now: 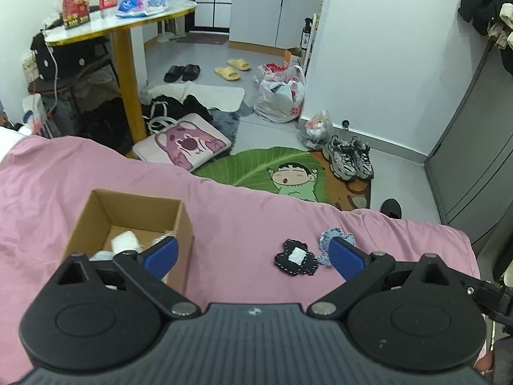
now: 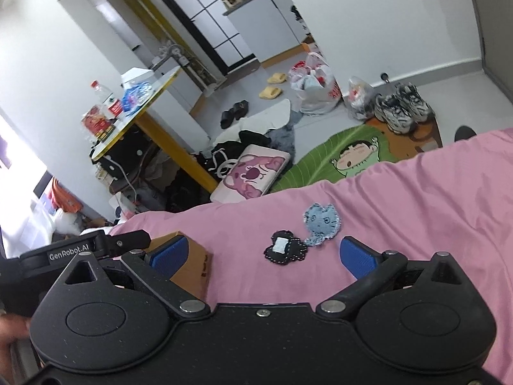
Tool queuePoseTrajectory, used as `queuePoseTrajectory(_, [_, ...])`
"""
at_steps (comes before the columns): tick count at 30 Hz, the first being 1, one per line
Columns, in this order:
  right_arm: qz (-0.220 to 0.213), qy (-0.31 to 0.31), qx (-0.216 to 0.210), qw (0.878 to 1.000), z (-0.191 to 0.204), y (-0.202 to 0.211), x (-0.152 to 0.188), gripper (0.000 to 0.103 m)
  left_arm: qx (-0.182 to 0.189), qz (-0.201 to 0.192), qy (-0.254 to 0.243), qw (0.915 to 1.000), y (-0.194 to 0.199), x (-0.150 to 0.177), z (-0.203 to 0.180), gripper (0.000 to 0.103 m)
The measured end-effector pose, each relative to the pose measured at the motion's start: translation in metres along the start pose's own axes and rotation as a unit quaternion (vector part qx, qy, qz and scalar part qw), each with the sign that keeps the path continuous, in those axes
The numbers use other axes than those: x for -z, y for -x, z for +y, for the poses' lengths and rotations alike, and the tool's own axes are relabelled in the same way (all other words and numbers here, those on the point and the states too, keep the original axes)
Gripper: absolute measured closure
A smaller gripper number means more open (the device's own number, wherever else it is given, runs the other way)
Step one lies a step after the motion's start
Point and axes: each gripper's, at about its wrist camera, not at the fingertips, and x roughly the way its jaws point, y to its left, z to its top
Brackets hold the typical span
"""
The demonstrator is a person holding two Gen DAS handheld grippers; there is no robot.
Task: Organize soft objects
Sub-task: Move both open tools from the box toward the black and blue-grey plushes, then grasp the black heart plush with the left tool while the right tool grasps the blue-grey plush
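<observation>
On the pink bedsheet (image 1: 240,221) lie two soft patches: a black one with a white square (image 1: 295,257) (image 2: 284,249) and a light blue denim cat shape (image 1: 325,240) (image 2: 321,223) touching its right side. An open cardboard box (image 1: 128,221) (image 2: 192,266) sits to their left with white soft items (image 1: 125,241) inside. My left gripper (image 1: 253,255) is open, with one blue pad over the box's right wall and the other beside the denim patch. My right gripper (image 2: 261,255) is open too, held above the sheet just short of the black patch.
Beyond the bed edge the floor holds a green cartoon rug (image 1: 282,173), a pink cushion (image 1: 184,144), sneakers (image 1: 349,157), plastic bags (image 1: 282,93), slippers and clothes. A round yellow-legged table (image 1: 125,25) stands at the left. A grey cabinet (image 1: 474,147) is on the right.
</observation>
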Motion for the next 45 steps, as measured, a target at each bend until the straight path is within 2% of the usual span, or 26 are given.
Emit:
queuePoseTrajectory(6, [0.016, -0.03, 0.019, 0.999, -0.02, -0.02, -0.001, 0.009, 0.012, 0.019, 0.013, 0.9997, -0.034, 0.004, -0.003, 0.004])
queuePoseTrajectory(9, [0.023, -0.037, 0.024, 0.999, -0.026, -0.029, -0.001, 0.011, 0.02, 0.03, 0.016, 0.9992, -0.051, 0.008, -0.004, 0.01])
queuePoseTrajectory(13, [0.038, -0.044, 0.029, 0.998, -0.035, -0.049, -0.004, 0.02, 0.03, 0.051, 0.023, 0.998, -0.078, 0.01, -0.007, 0.019])
queuePoseTrajectory(19, [0.067, -0.05, 0.036, 0.996, -0.044, -0.084, -0.008, 0.026, 0.042, 0.087, 0.034, 0.9948, -0.12, 0.013, -0.009, 0.028])
queuePoseTrajectory(26, [0.091, -0.068, 0.041, 0.993, -0.055, -0.116, -0.012, 0.034, 0.056, 0.127, 0.041, 0.9895, -0.161, 0.019, -0.01, 0.03])
queuePoseTrajectory(29, [0.095, -0.068, 0.044, 0.992, -0.058, -0.126, -0.016, 0.036, 0.061, 0.141, 0.045, 0.9871, -0.177, 0.021, -0.012, 0.034])
queuePoseTrajectory(34, [0.11, -0.079, 0.049, 0.99, -0.066, -0.143, -0.011, 0.042, 0.066, 0.155, 0.046, 0.9846, -0.199, 0.024, -0.014, 0.035])
queuePoseTrajectory(39, [0.111, -0.083, 0.052, 0.989, -0.066, -0.152, -0.012, 0.042, 0.069, 0.162, 0.041, 0.9835, -0.213, 0.026, -0.016, 0.037])
queuePoseTrajectory(41, [0.106, -0.087, 0.051, 0.989, -0.068, -0.156, -0.015, 0.042, 0.068, 0.158, 0.037, 0.9843, -0.214, 0.025, -0.017, 0.042])
queuePoseTrajectory(45, [0.108, -0.084, 0.057, 0.989, -0.068, -0.165, -0.015, 0.045, 0.067, 0.157, 0.013, 0.9853, -0.214, 0.023, -0.02, 0.064])
